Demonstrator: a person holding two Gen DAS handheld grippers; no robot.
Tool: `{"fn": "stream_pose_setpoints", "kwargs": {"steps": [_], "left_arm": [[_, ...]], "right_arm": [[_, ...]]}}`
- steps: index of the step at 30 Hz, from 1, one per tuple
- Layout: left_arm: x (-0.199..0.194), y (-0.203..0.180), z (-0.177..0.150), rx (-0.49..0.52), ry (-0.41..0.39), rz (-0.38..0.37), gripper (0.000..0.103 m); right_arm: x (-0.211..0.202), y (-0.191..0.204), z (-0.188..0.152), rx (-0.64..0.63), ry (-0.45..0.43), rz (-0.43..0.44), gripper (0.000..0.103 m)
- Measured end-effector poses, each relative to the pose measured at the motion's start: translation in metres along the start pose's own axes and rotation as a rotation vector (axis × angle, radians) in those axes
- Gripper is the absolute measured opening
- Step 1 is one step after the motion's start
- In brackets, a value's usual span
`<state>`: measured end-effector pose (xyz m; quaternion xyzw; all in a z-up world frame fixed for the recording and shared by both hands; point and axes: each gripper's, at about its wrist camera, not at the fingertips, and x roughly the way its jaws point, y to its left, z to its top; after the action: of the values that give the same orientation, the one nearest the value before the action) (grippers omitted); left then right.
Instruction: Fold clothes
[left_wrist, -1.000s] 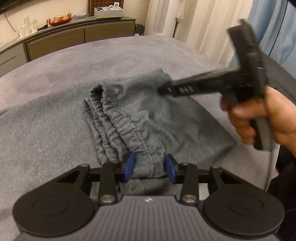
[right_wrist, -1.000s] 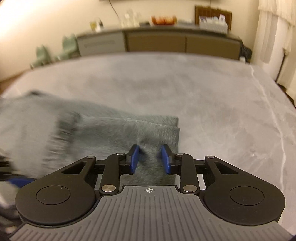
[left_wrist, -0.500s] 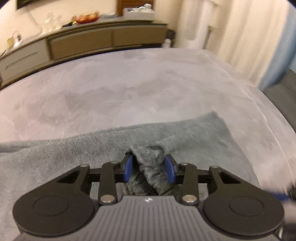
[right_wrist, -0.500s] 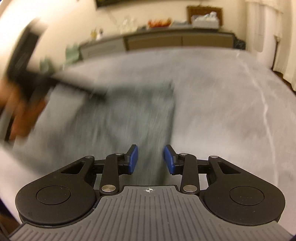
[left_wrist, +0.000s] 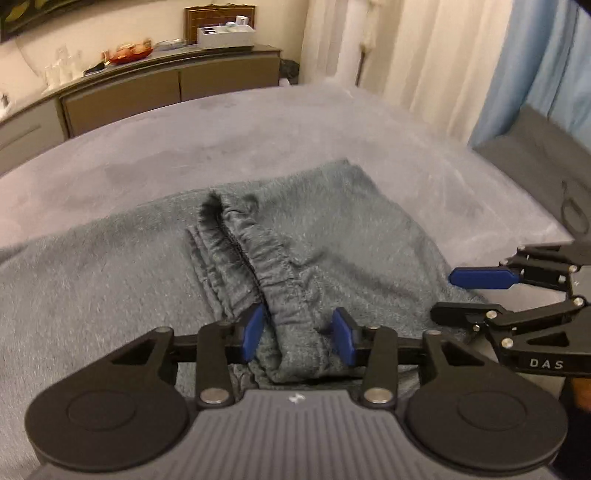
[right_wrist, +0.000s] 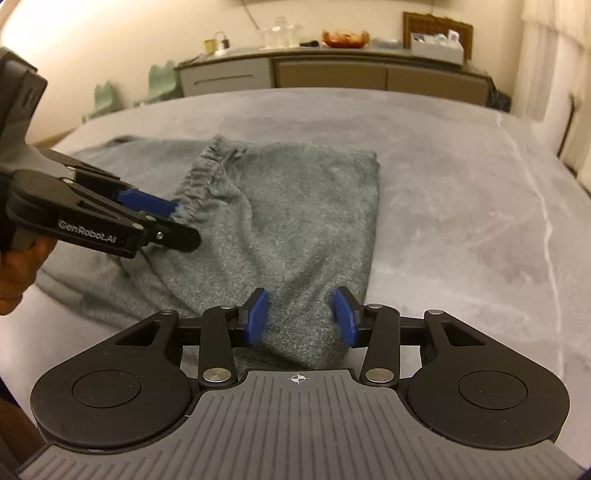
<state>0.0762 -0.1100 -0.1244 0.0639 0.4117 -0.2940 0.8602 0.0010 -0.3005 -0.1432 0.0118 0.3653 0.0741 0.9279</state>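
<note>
Grey fleece trousers (left_wrist: 332, 236) lie folded on the grey bed (left_wrist: 258, 125), their gathered waistband (left_wrist: 258, 254) running toward me. My left gripper (left_wrist: 299, 334) is open, and the near end of the waistband lies loosely between its blue pads. In the right wrist view the left gripper (right_wrist: 183, 225) sits at the waistband (right_wrist: 203, 173), held by a hand (right_wrist: 18, 269). My right gripper (right_wrist: 301, 317) is open and straddles the near edge of the trousers (right_wrist: 295, 221). The left wrist view shows the right gripper (left_wrist: 445, 296) low at the garment's right edge.
A long sideboard (left_wrist: 166, 85) with a box, glasses and a red dish stands behind the bed. Pale curtains (left_wrist: 424, 55) and a blue one (left_wrist: 546, 62) hang to the right. A dark padded surface (left_wrist: 535, 162) with a cable borders the bed's right side.
The right gripper has come down from above the trousers to their near right edge. The left gripper swung forward over the waistband and came back. Both stayed open.
</note>
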Motion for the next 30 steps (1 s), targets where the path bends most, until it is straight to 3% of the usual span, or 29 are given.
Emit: {"fn": "stream_pose_setpoints", "kwargs": {"steps": [3, 6, 10, 15, 18, 21, 23, 27, 30], "left_arm": [[-0.010, 0.006, -0.005, -0.044, -0.012, -0.025, 0.050], [-0.013, 0.013, -0.015, -0.044, 0.038, 0.021, 0.050], [-0.062, 0.044, -0.034, -0.139, -0.081, 0.010, 0.054], [-0.131, 0.129, -0.066, -0.348, -0.176, 0.161, 0.067], [-0.172, 0.199, -0.103, -0.543, -0.219, 0.305, 0.067], [-0.224, 0.266, -0.156, -0.756, -0.318, 0.426, 0.069], [-0.254, 0.308, -0.194, -0.915, -0.382, 0.487, 0.077], [-0.274, 0.368, -0.238, -1.114, -0.411, 0.474, 0.090], [-0.263, 0.396, -0.237, -1.164, -0.439, 0.387, 0.096]], "right_arm": [[0.005, 0.004, 0.002, -0.017, 0.014, -0.020, 0.046], [0.012, 0.008, 0.005, -0.036, 0.032, -0.041, 0.046], [0.003, 0.023, 0.018, -0.057, -0.028, -0.075, 0.046], [0.001, 0.076, 0.046, -0.142, -0.107, -0.045, 0.055], [0.011, 0.129, 0.052, -0.269, -0.139, -0.023, 0.056], [0.021, 0.191, 0.047, -0.412, -0.173, 0.012, 0.059], [0.027, 0.235, 0.039, -0.500, -0.180, 0.055, 0.063], [0.043, 0.323, 0.030, -0.632, -0.170, 0.138, 0.069], [0.057, 0.378, 0.035, -0.658, -0.160, 0.182, 0.069]]}}
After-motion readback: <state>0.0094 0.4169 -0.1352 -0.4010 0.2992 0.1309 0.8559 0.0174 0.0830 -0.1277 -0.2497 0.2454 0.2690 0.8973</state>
